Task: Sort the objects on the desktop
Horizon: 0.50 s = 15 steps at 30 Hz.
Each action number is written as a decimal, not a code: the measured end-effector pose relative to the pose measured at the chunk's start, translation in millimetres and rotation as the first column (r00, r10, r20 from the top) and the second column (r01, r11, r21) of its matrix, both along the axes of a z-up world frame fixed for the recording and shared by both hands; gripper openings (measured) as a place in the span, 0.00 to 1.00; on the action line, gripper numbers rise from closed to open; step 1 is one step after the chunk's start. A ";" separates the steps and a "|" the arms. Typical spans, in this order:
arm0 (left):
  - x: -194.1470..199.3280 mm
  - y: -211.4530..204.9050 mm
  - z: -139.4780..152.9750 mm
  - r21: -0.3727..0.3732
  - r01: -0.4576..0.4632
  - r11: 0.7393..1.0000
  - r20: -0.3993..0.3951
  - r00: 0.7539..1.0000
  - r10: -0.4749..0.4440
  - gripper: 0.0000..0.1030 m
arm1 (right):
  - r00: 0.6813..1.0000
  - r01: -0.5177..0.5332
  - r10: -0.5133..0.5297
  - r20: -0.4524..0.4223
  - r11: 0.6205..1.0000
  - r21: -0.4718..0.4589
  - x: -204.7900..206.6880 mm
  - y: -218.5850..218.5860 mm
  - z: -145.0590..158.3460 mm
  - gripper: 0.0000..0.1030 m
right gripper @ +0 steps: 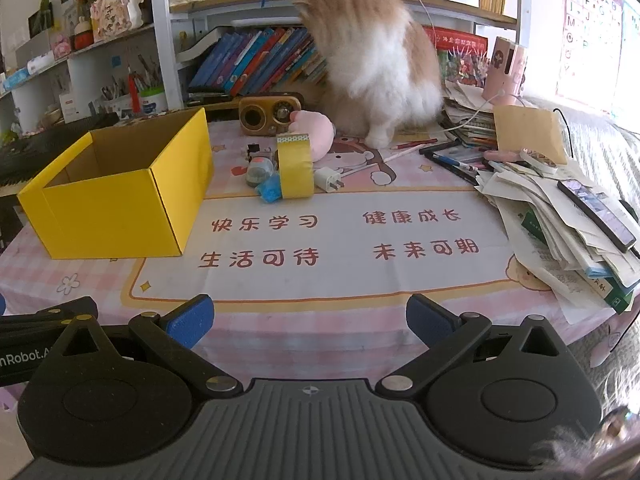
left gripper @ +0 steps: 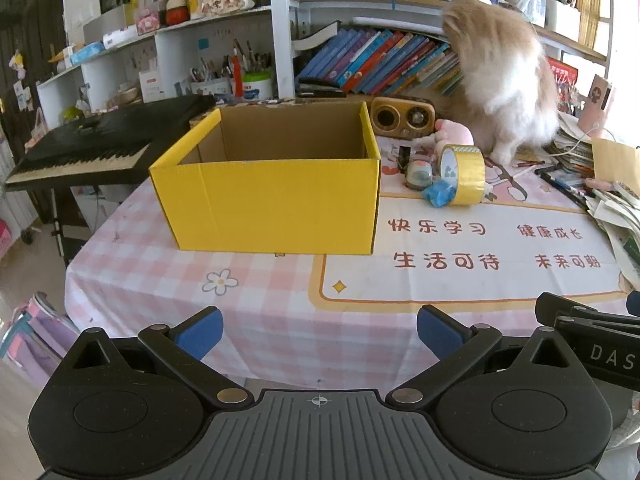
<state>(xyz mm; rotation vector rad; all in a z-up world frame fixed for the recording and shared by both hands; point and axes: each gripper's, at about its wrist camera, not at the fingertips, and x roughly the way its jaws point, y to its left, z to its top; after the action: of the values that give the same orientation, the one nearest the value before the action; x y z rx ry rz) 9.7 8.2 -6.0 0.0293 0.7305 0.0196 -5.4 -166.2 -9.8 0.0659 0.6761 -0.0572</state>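
Note:
An empty yellow cardboard box (left gripper: 272, 200) (right gripper: 116, 204) stands on the pink checked tablecloth. Right of it lies a cluster: an upright roll of yellow tape (left gripper: 464, 174) (right gripper: 295, 170), a blue crumpled piece (left gripper: 440, 193) (right gripper: 269, 190), a small round grey gadget (left gripper: 419, 174) (right gripper: 259, 170), a pink plush (left gripper: 454, 132) (right gripper: 316, 132) and a white charger plug (right gripper: 329, 180). My left gripper (left gripper: 319, 334) hovers open over the table's near edge, nothing between its blue pads. My right gripper (right gripper: 309, 322) is likewise open, well short of the cluster.
A fluffy orange-and-white cat (left gripper: 508, 80) (right gripper: 380, 60) sits at the back of the table. A wooden radio (right gripper: 270, 114) stands beside it. Papers and a phone (right gripper: 596, 210) pile up at the right; pens (right gripper: 452, 160) lie nearby. A keyboard (left gripper: 104, 144) stands left.

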 end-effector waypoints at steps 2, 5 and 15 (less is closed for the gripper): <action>0.1 2.2 -0.8 -0.009 0.001 1.000 -0.005 1.000 -0.001 1.00 | 1.000 0.000 0.000 0.000 1.000 0.000 0.1 0.0 0.0 1.00; 0.1 5.4 -1.6 -0.021 -0.001 1.000 -0.014 1.000 0.001 1.00 | 1.000 -0.002 0.002 0.001 1.000 0.004 -1.0 1.3 0.0 1.00; 0.3 12.7 -4.2 -0.048 -0.005 0.999 -0.060 0.998 0.002 1.00 | 1.000 -0.004 0.004 -0.007 1.000 0.013 -2.6 5.6 0.3 1.00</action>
<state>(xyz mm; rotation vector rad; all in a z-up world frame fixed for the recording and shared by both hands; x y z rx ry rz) 10.0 20.9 -10.2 -0.0174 0.7910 0.0042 -8.0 -160.7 -9.5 0.0766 0.6838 -0.0492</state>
